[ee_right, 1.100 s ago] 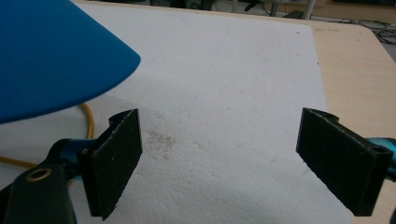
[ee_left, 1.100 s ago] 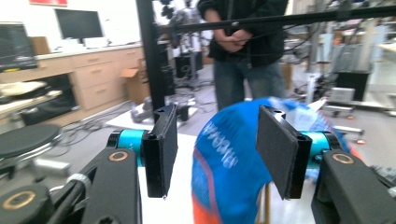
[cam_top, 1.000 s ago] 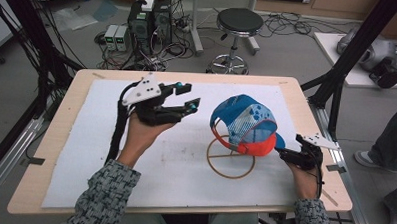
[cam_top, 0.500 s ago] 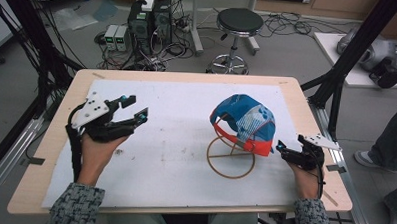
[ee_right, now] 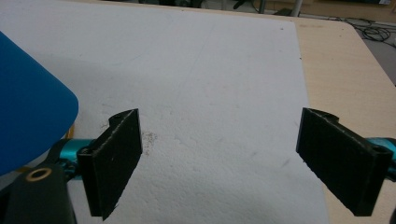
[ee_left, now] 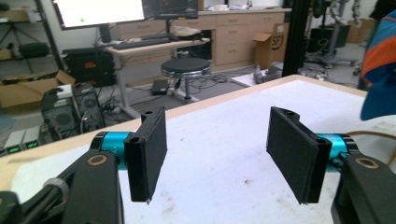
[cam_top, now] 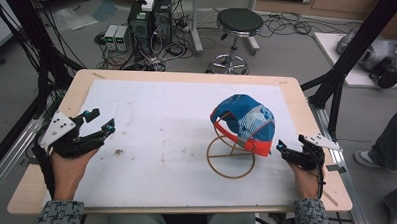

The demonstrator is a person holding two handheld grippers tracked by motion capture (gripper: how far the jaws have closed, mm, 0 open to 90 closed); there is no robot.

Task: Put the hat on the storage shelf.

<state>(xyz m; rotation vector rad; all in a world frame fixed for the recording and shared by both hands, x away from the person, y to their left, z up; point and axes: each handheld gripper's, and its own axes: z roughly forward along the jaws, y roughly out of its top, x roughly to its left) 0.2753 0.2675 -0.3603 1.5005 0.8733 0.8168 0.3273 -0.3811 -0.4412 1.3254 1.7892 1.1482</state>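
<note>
Wooden table, topped by a white sheet; stool and computer boxes on the floor beyond the far edge.

Item 1: blue-and-orange cap, perched on a wire stand whose ring base lies on the sheet, right of centre and nearer the right edge than the left. Place unchanged from a second ago. Its edge shows at the side of the left gripper view and as a blue patch in the right gripper view.

Item 2: left gripper, now near the left edge of the table, well apart from the cap (a second ago it was held over the middle of the sheet, close to the cap; half a second ago, midway). Jaws spread and have just been opening; nothing between the pads.

Item 3: right gripper, near the right edge, just beside the cap's orange brim. Position as before. Jaws spread wide, bare sheet between the pads.
</note>
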